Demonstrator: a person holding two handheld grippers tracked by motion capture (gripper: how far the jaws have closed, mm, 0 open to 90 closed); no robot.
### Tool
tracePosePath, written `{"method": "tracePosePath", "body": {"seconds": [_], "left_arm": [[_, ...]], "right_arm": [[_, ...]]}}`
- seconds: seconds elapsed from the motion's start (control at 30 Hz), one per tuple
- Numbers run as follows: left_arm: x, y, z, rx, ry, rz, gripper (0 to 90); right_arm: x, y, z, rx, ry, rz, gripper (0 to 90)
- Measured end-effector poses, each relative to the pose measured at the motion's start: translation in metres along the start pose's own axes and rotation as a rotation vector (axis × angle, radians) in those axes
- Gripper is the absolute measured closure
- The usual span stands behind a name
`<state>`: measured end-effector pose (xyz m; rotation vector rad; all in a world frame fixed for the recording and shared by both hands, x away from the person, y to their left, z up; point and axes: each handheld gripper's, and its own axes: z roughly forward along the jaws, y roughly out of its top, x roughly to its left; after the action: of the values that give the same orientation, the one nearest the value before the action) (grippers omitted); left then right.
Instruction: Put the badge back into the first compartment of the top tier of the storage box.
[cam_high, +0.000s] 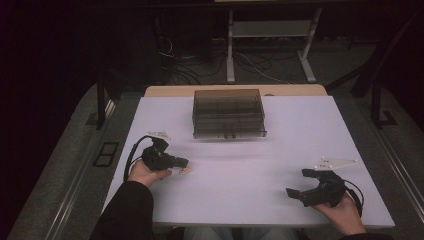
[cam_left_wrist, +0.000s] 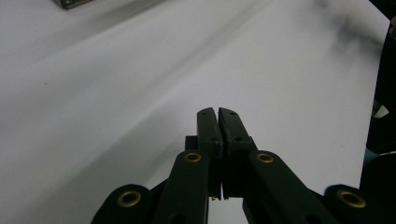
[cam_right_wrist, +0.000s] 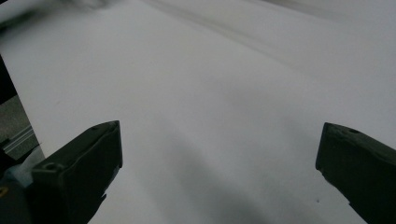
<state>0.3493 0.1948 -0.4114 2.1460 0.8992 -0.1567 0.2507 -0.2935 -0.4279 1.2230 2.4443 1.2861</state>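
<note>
The high view looks forward and down on the whole white table (cam_high: 250, 170) from the person's side. Each gripper view sits low and close over that same tabletop, looking along its own jaws.

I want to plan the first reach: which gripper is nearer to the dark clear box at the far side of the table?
Left. The left gripper sits in front of the box, slightly to its left. The right gripper is farther, near the table's front right corner.
</note>
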Motion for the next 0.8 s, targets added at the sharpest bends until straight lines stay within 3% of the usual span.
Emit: {"method": "tracePosePath", "body": {"seconds": [0.43,0.8], "left_arm": [[-0.003,0.012,-0.010,-0.006,0.000,0.023,87.6],[-0.006,0.021,-0.016,-0.006,0.001,0.037,87.6]], "right_arm": [[-0.001,0.003,-0.006,-0.045,-0.007,-0.002,0.0],[-0.001,0.003,-0.006,-0.043,-0.007,-0.001,0.1]]}}
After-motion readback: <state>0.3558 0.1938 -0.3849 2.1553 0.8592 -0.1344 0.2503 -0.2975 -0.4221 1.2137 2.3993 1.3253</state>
